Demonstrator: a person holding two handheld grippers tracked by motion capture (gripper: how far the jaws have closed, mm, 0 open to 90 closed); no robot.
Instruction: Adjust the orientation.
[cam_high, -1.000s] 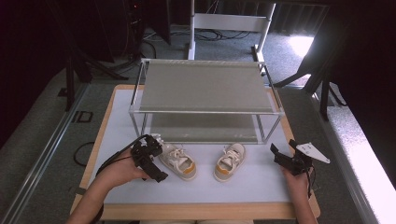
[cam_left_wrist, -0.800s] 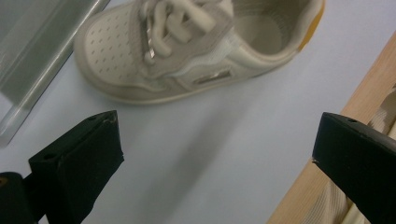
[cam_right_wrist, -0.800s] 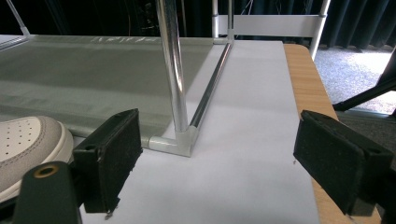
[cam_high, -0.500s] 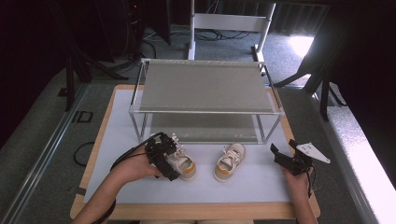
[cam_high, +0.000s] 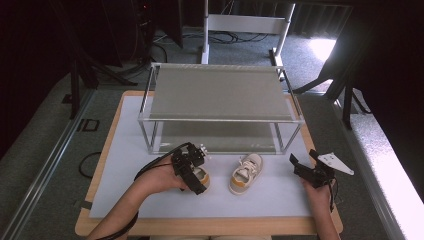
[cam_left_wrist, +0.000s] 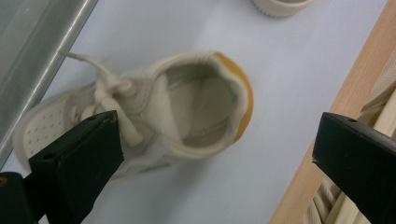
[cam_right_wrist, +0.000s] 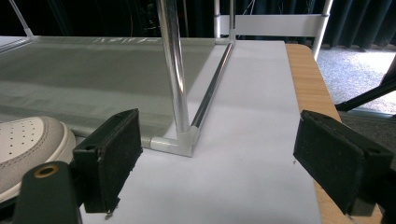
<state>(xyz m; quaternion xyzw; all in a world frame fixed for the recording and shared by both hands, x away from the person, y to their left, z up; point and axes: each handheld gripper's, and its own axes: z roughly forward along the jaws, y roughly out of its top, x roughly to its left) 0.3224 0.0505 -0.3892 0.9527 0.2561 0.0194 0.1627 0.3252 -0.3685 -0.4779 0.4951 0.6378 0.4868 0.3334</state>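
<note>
Two small cream shoes with orange heels stand on the white mat in front of a metal rack. My left gripper (cam_high: 193, 171) hovers right above the left shoe (cam_high: 202, 176), open. In the left gripper view the shoe (cam_left_wrist: 154, 116) lies between the wide-apart jaws of the left gripper (cam_left_wrist: 217, 154), its heel opening facing the camera; neither jaw touches it. The right shoe (cam_high: 246, 172) stands free beside it. My right gripper (cam_high: 305, 160) is open and holds nothing, near the rack's front right post (cam_right_wrist: 175, 70). The right shoe's toe (cam_right_wrist: 28, 140) shows at that view's left edge.
The two-shelf rack (cam_high: 220, 92) with grey mesh shelves takes up the middle of the table. Its lower shelf (cam_right_wrist: 84, 79) sits just above the mat. The wooden table edge (cam_left_wrist: 345, 102) runs close to the left shoe's heel. The other shoe's sole (cam_left_wrist: 280, 4) shows at the top.
My left gripper has moved right and forward from beside the left shoe to over it. The right gripper and both shoes have stayed put.
</note>
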